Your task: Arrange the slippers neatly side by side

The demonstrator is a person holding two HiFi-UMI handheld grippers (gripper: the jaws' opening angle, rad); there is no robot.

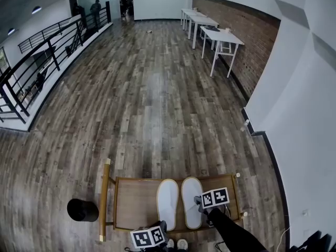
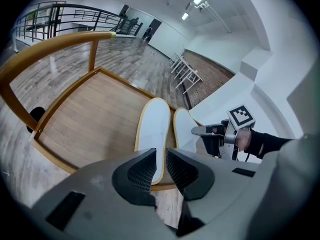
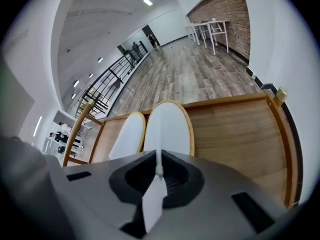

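Head view: two flat, oval white cloth slippers, the left slipper (image 1: 167,203) and the right slipper (image 1: 192,202), lie side by side on a wooden tray (image 1: 126,180), toes pointing away. Left gripper view: the left tongs (image 2: 160,165), slightly spread and empty, hover at the left heel. Right gripper view: the right tongs (image 3: 159,170) pinch the right slipper's thin heel edge.

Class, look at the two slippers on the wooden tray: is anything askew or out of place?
Nothing stands out. The left slipper and right slipper lie flat, side by side, both pointing the same way. The right claw pinches the right slipper's near edge.
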